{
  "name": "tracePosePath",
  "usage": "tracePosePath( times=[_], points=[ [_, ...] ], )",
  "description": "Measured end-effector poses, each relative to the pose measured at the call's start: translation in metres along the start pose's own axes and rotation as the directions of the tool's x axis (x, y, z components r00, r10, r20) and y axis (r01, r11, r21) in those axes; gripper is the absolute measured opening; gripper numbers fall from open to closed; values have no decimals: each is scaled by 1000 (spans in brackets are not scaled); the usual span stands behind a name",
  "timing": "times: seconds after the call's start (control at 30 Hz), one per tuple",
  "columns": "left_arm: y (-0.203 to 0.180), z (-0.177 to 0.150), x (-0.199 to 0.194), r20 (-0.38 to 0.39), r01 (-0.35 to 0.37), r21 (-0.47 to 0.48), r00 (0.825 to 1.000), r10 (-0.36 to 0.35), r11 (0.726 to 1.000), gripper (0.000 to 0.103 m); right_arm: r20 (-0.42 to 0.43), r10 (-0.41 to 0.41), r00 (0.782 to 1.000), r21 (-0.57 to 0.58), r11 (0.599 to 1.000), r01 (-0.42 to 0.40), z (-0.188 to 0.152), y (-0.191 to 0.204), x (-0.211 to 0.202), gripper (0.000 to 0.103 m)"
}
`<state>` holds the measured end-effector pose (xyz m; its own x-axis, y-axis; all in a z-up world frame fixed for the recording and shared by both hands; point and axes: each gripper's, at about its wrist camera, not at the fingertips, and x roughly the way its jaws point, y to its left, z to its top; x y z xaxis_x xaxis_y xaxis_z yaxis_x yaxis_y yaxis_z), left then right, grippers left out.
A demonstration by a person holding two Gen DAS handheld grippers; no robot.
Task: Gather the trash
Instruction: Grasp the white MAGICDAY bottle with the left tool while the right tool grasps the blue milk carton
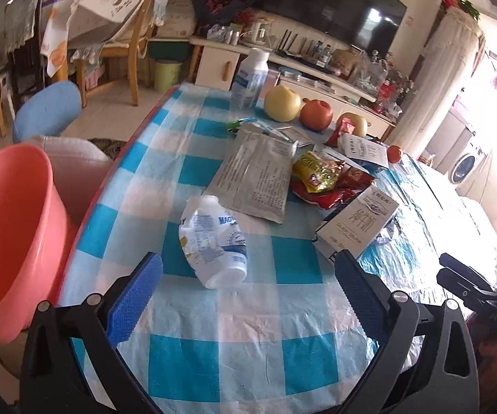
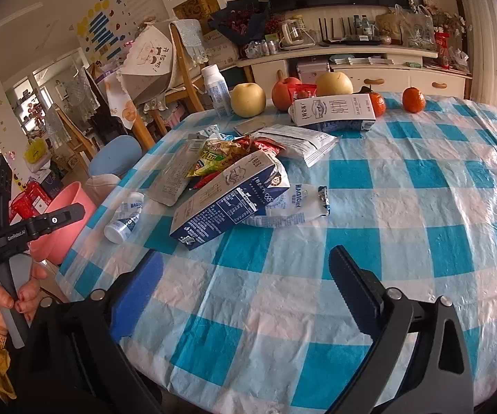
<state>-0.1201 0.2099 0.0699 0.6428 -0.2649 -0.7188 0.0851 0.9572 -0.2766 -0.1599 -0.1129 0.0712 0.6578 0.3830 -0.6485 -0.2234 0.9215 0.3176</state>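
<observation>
A crushed white plastic bottle [image 1: 214, 241] lies on the blue-checked table just ahead of my open, empty left gripper [image 1: 248, 276]; it also shows in the right wrist view [image 2: 124, 217]. A pink bin [image 1: 10, 238] stands off the table's left edge [image 2: 66, 220]. Behind the bottle lie a grey foil pouch [image 1: 255, 179], snack wrappers [image 1: 321, 176] and a flattened milk carton [image 1: 358, 224] [image 2: 227, 200]. My right gripper [image 2: 245, 269] is open and empty over bare tablecloth, short of the carton. A flattened white pouch [image 2: 290, 203] lies beside the carton.
An upright white bottle [image 1: 252, 76], pears [image 1: 282, 103], an apple [image 1: 315, 114] and tangerines [image 2: 413, 99] stand at the table's far side. A second milk carton [image 2: 331, 112] lies there. A blue stool [image 1: 47, 110] and wooden chairs stand to the left.
</observation>
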Motion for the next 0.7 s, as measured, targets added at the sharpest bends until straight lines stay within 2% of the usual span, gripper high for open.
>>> tracePosePath(
  times=[0.07, 0.17, 0.27, 0.33, 0.4, 0.5, 0.7],
  points=[
    [1, 1, 12, -22, -29, -13, 999, 29, 999, 98, -13, 33, 999, 38, 999, -32, 4, -5, 9, 84],
    [-10, 4, 30, -49, -89, 29, 995, 90, 996, 97, -22, 94, 995, 109, 990, -91, 10, -14, 22, 82],
    [-19, 7, 45, -55, -159, 79, 985, 163, 984, 78, -30, 140, 990, 155, 979, -134, 15, -18, 35, 75],
    [-16, 9, 59, -79, -197, 65, 976, 202, 978, 77, -32, 177, 984, 189, 968, -168, 17, -21, 42, 71],
    [-10, 10, 67, -90, -219, 39, 971, 222, 975, 71, -32, 228, 973, 226, 950, -216, 19, -24, 50, 62],
    [-5, 12, 72, -90, -229, 11, 969, 229, 973, 68, -40, 281, 959, 254, 931, -262, 20, -23, 60, 54],
    [1, 13, 87, -116, -239, -24, 965, 235, 971, 62, -63, 276, 959, 310, 919, -245, 21, -30, 77, 54]
  ],
)
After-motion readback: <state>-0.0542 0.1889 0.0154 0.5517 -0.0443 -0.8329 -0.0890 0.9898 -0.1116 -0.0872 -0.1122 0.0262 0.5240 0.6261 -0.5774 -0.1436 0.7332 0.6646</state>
